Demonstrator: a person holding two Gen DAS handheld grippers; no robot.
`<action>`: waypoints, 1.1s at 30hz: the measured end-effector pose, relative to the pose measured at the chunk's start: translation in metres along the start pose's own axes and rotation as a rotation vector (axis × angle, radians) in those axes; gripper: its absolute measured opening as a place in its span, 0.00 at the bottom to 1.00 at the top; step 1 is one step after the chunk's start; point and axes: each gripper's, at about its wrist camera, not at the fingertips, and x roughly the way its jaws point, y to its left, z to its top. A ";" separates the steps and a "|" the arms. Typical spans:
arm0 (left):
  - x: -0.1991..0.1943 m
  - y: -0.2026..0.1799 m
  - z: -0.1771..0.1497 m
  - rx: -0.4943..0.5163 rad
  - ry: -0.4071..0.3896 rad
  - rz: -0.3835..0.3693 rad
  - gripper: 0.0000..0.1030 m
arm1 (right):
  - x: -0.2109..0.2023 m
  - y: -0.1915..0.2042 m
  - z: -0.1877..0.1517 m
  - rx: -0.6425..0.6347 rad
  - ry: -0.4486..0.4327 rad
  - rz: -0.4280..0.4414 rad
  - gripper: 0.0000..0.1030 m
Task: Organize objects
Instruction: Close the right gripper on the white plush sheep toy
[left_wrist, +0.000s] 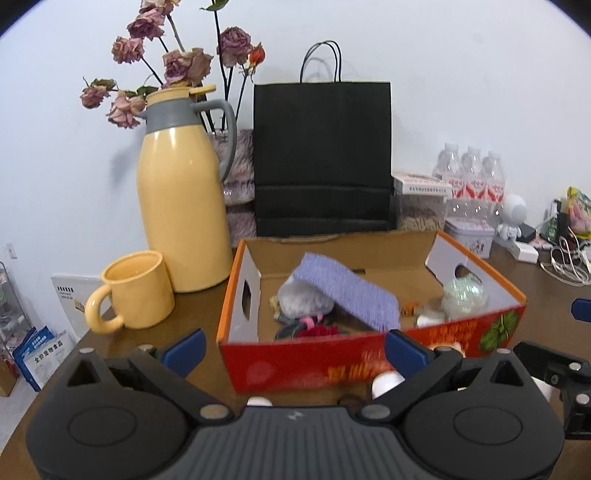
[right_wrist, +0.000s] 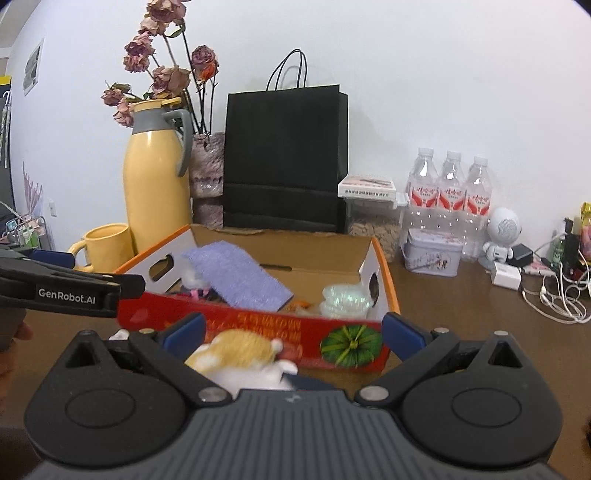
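Note:
A red and orange cardboard box (left_wrist: 369, 354) (right_wrist: 258, 328) stands on the brown table. It holds a purple cloth (left_wrist: 351, 295) (right_wrist: 240, 277), a grey fluffy thing (left_wrist: 303, 302), an iridescent ball (left_wrist: 463, 295) (right_wrist: 345, 297) and small items. My left gripper (left_wrist: 295, 350) is open and empty in front of the box's near wall. My right gripper (right_wrist: 293, 332) is open, with an orange and white plush toy (right_wrist: 240, 354) lying between its fingers close to the box. White parts of the toy (left_wrist: 386, 382) show in the left wrist view. The left gripper's body (right_wrist: 70, 291) shows at the left of the right wrist view.
A yellow thermos jug (left_wrist: 184, 206) (right_wrist: 155, 188) and yellow mug (left_wrist: 136, 291) (right_wrist: 107, 247) stand left of the box. A black paper bag (left_wrist: 321, 158) (right_wrist: 284, 158), dried roses (left_wrist: 177, 66), water bottles (right_wrist: 450, 195), a tin (right_wrist: 432, 254), a white robot figure (right_wrist: 500, 236) and cables (right_wrist: 554, 295) stand behind and right.

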 end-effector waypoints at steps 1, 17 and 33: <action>-0.002 0.001 -0.003 0.003 0.006 0.000 1.00 | -0.003 0.002 -0.003 -0.001 0.006 0.002 1.00; -0.007 0.031 -0.038 0.035 0.095 -0.003 1.00 | 0.011 0.021 -0.031 -0.067 0.123 0.069 1.00; -0.003 0.052 -0.043 0.020 0.118 0.005 1.00 | 0.032 0.017 -0.036 -0.057 0.148 0.226 0.61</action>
